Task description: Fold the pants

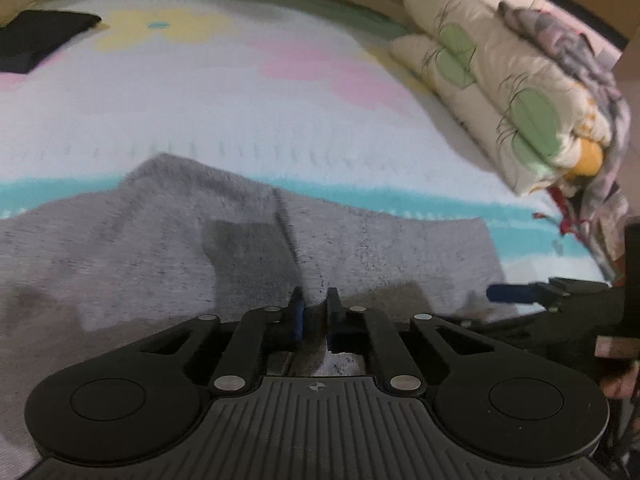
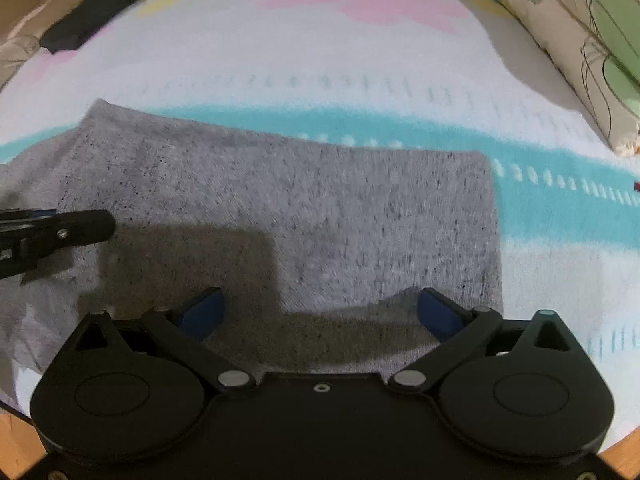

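Grey heathered pants (image 1: 380, 252) lie folded on a white blanket with teal, pink and yellow patches; they also show in the right wrist view (image 2: 320, 208). My left gripper (image 1: 315, 312) is shut on a fold of the grey fabric at its near edge. My right gripper (image 2: 320, 312) is open wide and empty, hovering just above the near edge of the pants. One of its fingers (image 1: 508, 293) shows at the right of the left wrist view. The left gripper's tip (image 2: 80, 224) shows at the left of the right wrist view.
A folded cream quilt with green leaf print (image 1: 500, 92) and a crumpled patterned cloth (image 1: 592, 92) lie at the right. A dark folded garment (image 1: 40, 40) lies at the far left, also in the right wrist view (image 2: 92, 16). The wooden bed edge (image 2: 624, 448) is near.
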`<state>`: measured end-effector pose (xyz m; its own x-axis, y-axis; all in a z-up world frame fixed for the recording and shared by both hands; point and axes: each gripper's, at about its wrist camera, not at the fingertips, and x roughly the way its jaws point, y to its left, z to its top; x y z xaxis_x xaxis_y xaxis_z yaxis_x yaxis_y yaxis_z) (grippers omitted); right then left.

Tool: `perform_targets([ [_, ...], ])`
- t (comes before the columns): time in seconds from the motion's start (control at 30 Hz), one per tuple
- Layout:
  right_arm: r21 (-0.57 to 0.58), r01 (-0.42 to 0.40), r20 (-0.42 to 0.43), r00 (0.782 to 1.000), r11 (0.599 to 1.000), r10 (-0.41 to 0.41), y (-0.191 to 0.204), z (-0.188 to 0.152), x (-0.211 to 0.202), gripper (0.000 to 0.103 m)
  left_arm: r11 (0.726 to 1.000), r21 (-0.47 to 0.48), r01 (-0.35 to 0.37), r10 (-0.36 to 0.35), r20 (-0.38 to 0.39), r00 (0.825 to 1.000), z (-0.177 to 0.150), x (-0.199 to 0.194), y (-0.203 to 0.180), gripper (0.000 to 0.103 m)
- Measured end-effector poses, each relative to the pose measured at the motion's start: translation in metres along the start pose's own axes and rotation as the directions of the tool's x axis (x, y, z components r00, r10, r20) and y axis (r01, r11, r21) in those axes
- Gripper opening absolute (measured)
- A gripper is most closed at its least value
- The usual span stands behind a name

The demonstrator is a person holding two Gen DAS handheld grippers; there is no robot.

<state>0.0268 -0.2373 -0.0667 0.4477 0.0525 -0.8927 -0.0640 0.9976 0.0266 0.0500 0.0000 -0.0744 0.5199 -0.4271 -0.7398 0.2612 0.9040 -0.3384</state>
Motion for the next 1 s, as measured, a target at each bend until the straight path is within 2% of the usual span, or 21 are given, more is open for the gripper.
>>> perform_targets([
  [0.07,-0.009,-0.011,0.063,0.998,1.000,0.011,0.001,0.001,-0.014,0.098,1.000,0.000,-0.010,0.010,0.001,1.000,-0.001,-0.005,0.006,0.008],
  [0.17,-0.021,0.002,0.150,0.989,1.000,0.001,0.004,0.005,-0.027,0.098,0.997,-0.069,-0.040,0.037,-0.046,0.998,-0.005,0.006,0.022,0.007],
  [0.23,-0.016,0.043,0.167,0.985,0.999,-0.040,0.003,0.012,-0.027,0.098,0.993,-0.110,-0.034,0.026,-0.081,0.996,-0.007,0.012,0.034,0.004],
  [0.33,0.014,0.078,0.145,0.986,0.997,-0.079,-0.003,0.020,-0.021,0.098,0.986,-0.167,-0.005,-0.013,-0.110,0.994,-0.007,0.018,0.042,0.006],
  [0.37,0.029,0.083,0.133,0.987,0.996,-0.086,-0.006,0.022,-0.018,0.098,0.981,-0.192,0.009,-0.031,-0.112,0.993,-0.007,0.018,0.044,0.010],
  [0.43,0.047,0.085,0.115,0.989,0.995,-0.090,-0.010,0.022,-0.015,0.098,0.968,-0.245,0.057,-0.091,-0.130,0.987,-0.007,0.020,0.049,0.032],
  [0.5,0.052,0.083,0.100,0.991,0.995,-0.088,-0.011,0.020,-0.011,0.098,0.956,-0.280,0.089,-0.129,-0.128,0.983,-0.009,0.021,0.053,0.037],
  [0.6,0.052,0.071,0.071,0.995,0.996,-0.075,-0.014,0.018,-0.005,0.098,0.976,-0.204,0.081,-0.111,-0.137,0.984,-0.012,0.023,0.046,0.039],
  [0.67,0.053,0.060,0.062,0.996,0.997,-0.063,-0.014,0.018,-0.004,0.098,0.993,-0.100,0.063,-0.077,-0.136,0.988,-0.014,0.023,0.032,0.043],
  [0.77,0.046,0.054,0.063,0.996,0.997,-0.057,-0.012,0.018,-0.005,0.098,0.999,-0.005,0.051,-0.052,-0.121,0.991,-0.018,0.025,0.014,0.057],
  [0.83,0.038,0.053,0.068,0.996,0.998,-0.055,-0.011,0.018,-0.005,0.098,0.998,-0.004,0.063,-0.063,-0.114,0.991,-0.019,0.029,0.009,0.063],
  [1.0,0.046,0.041,0.085,0.995,0.998,-0.045,-0.013,0.017,-0.008,0.098,0.996,-0.035,0.085,-0.088,-0.103,0.991,-0.008,0.044,0.009,0.063],
])
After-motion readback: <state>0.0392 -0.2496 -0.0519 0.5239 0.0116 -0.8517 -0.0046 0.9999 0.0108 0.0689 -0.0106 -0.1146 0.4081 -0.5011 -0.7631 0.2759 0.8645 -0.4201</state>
